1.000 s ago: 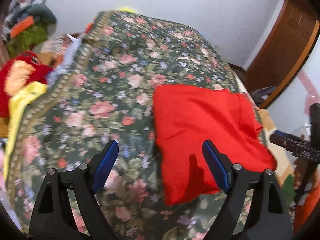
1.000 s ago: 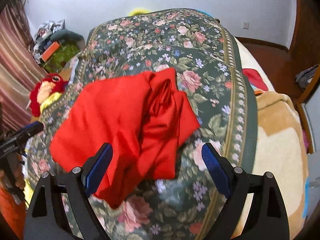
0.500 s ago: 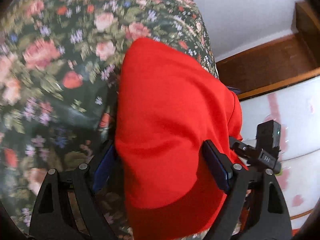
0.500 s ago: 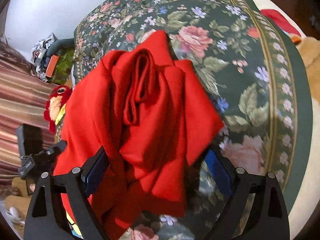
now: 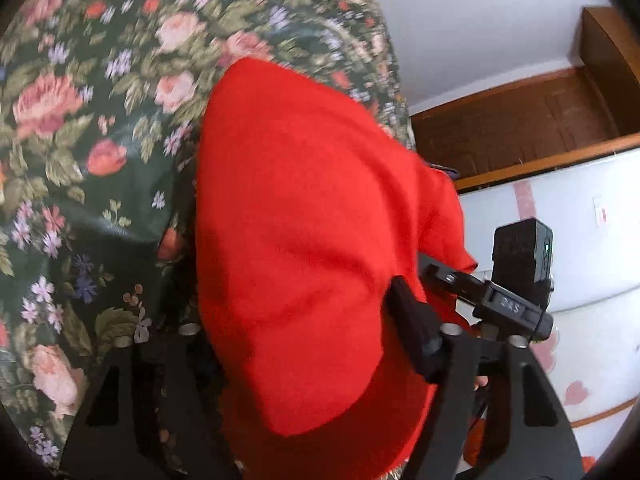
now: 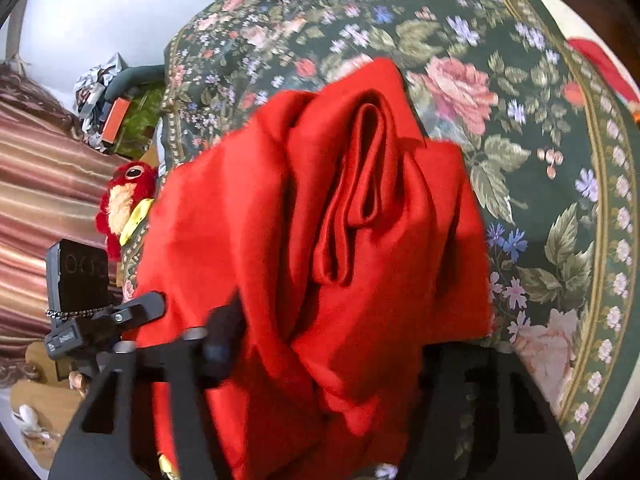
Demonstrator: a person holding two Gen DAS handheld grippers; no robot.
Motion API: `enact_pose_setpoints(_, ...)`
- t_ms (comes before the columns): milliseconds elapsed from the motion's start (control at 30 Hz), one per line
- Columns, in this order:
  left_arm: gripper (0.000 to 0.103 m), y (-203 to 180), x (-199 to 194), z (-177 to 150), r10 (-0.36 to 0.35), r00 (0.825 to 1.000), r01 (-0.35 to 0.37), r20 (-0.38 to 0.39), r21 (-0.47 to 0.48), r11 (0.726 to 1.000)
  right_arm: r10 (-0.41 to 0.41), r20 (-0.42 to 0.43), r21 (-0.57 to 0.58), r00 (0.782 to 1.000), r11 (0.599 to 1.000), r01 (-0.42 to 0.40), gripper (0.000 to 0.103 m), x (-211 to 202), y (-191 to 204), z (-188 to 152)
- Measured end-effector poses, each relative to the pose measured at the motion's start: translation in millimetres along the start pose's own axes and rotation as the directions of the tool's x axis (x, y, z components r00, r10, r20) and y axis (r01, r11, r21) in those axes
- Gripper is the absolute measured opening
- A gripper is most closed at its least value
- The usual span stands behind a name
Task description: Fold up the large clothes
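both tools now down over red garment (image 5: 312,240), left tool (image 5: 304,340) and right tool (image 6: 332,352) jaws narrower, cloth between them, bunched higher

A bed under a dark green floral bedspread (image 6: 500,92) stands beside a pale wall (image 5: 480,12) and brown wooden door (image 5: 520,128).

Folded red garment (image 6: 320,220) fills mid-frame between the right gripper (image 6: 320,344) fingers, on floral bedspread (image 6: 540,120)

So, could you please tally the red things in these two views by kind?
Red garment: 1
Red plush toy: 1
Red cloth at the bed's far edge: 1
Total: 3
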State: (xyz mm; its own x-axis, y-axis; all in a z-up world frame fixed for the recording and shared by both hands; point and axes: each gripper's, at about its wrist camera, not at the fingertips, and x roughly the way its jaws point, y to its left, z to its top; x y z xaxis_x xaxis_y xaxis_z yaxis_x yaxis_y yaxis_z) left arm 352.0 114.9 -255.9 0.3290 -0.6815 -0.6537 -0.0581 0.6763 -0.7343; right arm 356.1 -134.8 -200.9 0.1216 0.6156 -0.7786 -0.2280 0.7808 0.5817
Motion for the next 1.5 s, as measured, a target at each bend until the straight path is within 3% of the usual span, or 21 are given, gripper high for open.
enact_pose_setpoints(67, 0.046, -10.5, -10.9, -0.6, -0.018, 1.0, 0.018, 0.014, 0.034, 0.999, -0.006, 0.012, -0.015, 1.0, 1.0, 0.006, 0.027, -7.2, 10.6, 3.0)
enact_pose_setpoints(167, 0.042, -26.8, -31.4, 1.6, 0.009, 0.998, -0.015, 0.066, 0.083, 0.996, -0.005, 0.028, -0.04, 1.0, 0.999, 0.006, 0.025, -14.0, 29.5, 8.8)
enact_pose_setpoints(300, 0.042, -38.5, -72.4, 12.2, -0.003, 0.99, -0.014, 0.142, 0.12, 0.993, -0.005, 0.081, -0.122, 0.997, 0.992, 0.015, 0.025, -25.4, 74.1, 22.9)
enact_pose_setpoints(500, 0.042, -36.0, -146.4, 31.8, -0.002, 0.964, -0.044, 0.266, 0.169, 0.985, 0.054, 0.14, -0.228, 0.989, 0.973, -0.021, 0.025, -17.6, 140.6, 47.5)
enact_pose_setpoints(633, 0.042, -12.8, -179.6, 52.8, 0.021, 0.948, -0.073, 0.317, 0.153, 0.986, 0.077, 0.148, -0.263, 0.986, 0.964, -0.036, 0.025, 4.9, 169.6, 65.1)
enact_pose_setpoints(833, 0.042, 36.0, -193.0, 80.3, 0.102, 0.935, -0.148, 0.34, 0.111, 0.983, 0.084, 0.131, -0.297, 0.988, 0.954, -0.042, 0.025, 70.0, 194.7, 88.9)
enact_pose_setpoints(933, 0.042, 64.4, -181.6, 95.5, 0.174, 0.932, -0.211, 0.319, 0.085, 0.974, 0.054, 0.103, -0.28, 0.993, 0.96, -0.023, 0.025, 107.6, 192.5, 94.7)
enact_pose_setpoints(1033, 0.043, 98.6, -162.8, 103.8, 0.272, 0.922, -0.297, 0.276, 0.054, 0.953, -0.028, 0.069, -0.309, 0.997, 0.95, 0.048, 0.025, 154.3, 185.8, 96.6)
enact_pose_setpoints(1100, 0.044, 130.0, -142.0, 108.6, 0.362, 0.908, -0.37, 0.21, -0.002, 0.929, -0.103, 0.023, -0.344, 0.994, 0.933, 0.105, 0.025, 185.9, 174.7, 90.6)
enact_pose_setpoints(1167, 0.053, 158.3, -125.0, 105.1, 0.431, 0.889, -0.427, 0.158, -0.056, 0.902, -0.149, 0.013, -0.348, 0.989, 0.926, 0.144, 0.041, 200.3, 161.7, 80.1)
enact_pose_setpoints(1300, 0.061, 171.3, -139.9, 84.9, 0.401, 0.887, -0.389, 0.229, -0.095, 0.916, -0.165, 0.028, -0.411, 0.986, 0.897, 0.162, 0.048, 189.7, 157.8, 67.6)
enact_pose_setpoints(1400, 0.068, 162.5, -148.7, 70.6, 0.436, 0.862, -0.423, 0.26, -0.107, 0.9, -0.212, 0.035, -0.428, 0.977, 0.88, 0.207, 0.055, 180.7, 158.1, 63.2)
enact_pose_setpoints(1433, 0.073, 155.4, -150.4, 64.2, 0.459, 0.846, -0.449, 0.272, -0.103, 0.888, -0.224, 0.041, -0.425, 0.974, 0.878, 0.22, 0.057, 177.8, 159.2, 62.0)
enact_pose_setpoints(1500, 0.081, 142.7, -151.5, 51.0, 0.477, 0.833, -0.474, 0.28, -0.081, 0.877, -0.249, 0.048, -0.415, 0.967, 0.876, 0.246, 0.064, 168.7, 156.2, 52.5)
